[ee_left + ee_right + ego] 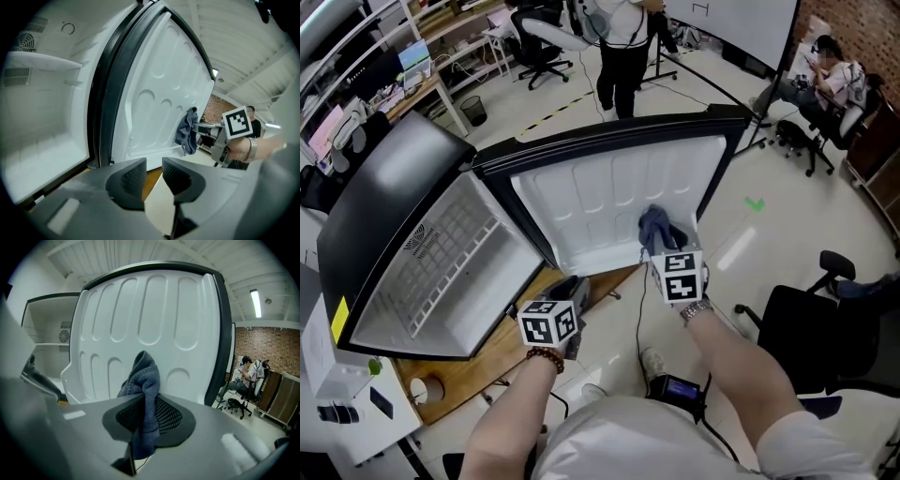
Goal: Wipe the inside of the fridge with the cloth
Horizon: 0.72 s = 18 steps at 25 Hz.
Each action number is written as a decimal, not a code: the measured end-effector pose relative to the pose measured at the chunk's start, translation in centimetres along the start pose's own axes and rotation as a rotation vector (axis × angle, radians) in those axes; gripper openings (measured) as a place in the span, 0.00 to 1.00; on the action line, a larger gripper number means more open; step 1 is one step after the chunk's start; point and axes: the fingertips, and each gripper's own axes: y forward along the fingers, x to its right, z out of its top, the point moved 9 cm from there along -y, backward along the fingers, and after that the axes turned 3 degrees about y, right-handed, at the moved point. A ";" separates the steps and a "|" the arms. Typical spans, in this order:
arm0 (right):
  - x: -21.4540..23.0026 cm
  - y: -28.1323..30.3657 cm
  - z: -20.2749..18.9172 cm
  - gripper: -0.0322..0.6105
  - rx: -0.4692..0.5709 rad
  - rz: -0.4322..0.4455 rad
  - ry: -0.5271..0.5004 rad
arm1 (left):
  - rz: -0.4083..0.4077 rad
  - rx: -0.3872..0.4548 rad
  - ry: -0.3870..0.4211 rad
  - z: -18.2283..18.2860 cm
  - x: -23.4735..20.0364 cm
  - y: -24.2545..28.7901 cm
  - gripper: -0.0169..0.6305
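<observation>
The fridge (pixel 389 202) stands with its door (pixel 609 202) swung wide, the white moulded inner liner of the door facing the person. The right gripper (pixel 145 405) has its jaws closed tight on the cloth (pixel 143 373), a blue-grey knitted rag. A fold of the cloth runs down through the narrow gap between the two ribbed pads, a bunched peak rises above the jaw tips and a short tail hangs below them. In the head view that bunched end lies against the lower middle of the door liner, near the door's bottom edge, with the gripper's marker cube just below it. The left gripper view shows the same from the side: the cloth hangs at the jaw tips and meets the liner low on the door. The left gripper (pixel 153 169) holds nothing. Its jaws stand a little apart, and only the pale floor and a strip of the wooden board (pixel 492 352) under the fridge show between them. It sits below the door's hinge-side corner, off the liner, where the door meets the open white compartment (pixel 42 112).
</observation>
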 end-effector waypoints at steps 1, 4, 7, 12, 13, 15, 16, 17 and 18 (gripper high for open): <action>0.5 -0.2 0.0 0.14 -0.001 -0.009 0.000 | -0.003 0.006 -0.037 0.0 0.0 0.2 0.20; 1.9 -0.5 0.0 0.14 -0.004 -0.028 0.000 | -0.006 0.025 -0.138 -0.2 0.0 0.8 0.21; 3.1 -0.9 -0.1 0.14 -0.006 -0.045 0.000 | -0.010 0.051 -0.225 -0.2 0.1 1.2 0.23; 4.6 -1.4 -0.1 0.14 -0.007 -0.060 -0.002 | -0.022 0.106 -0.358 -0.2 0.0 1.5 0.24; 4.9 -1.5 0.0 0.14 -0.007 -0.062 -0.003 | -0.025 0.115 -0.382 -0.2 0.1 1.7 0.25; 5.7 -1.5 0.1 0.14 -0.007 -0.063 -0.006 | -0.028 0.131 -0.423 -0.1 0.2 2.1 0.26; 6.1 -1.5 0.2 0.14 -0.006 -0.063 -0.007 | -0.028 0.137 -0.441 -0.1 0.3 2.3 0.26; 6.4 -1.6 0.3 0.14 -0.006 -0.063 -0.008 | -0.029 0.144 -0.461 -0.1 0.3 2.4 0.26; 6.4 -1.7 0.3 0.14 -0.005 -0.063 -0.008 | -0.030 0.151 -0.481 -0.2 0.2 2.3 0.26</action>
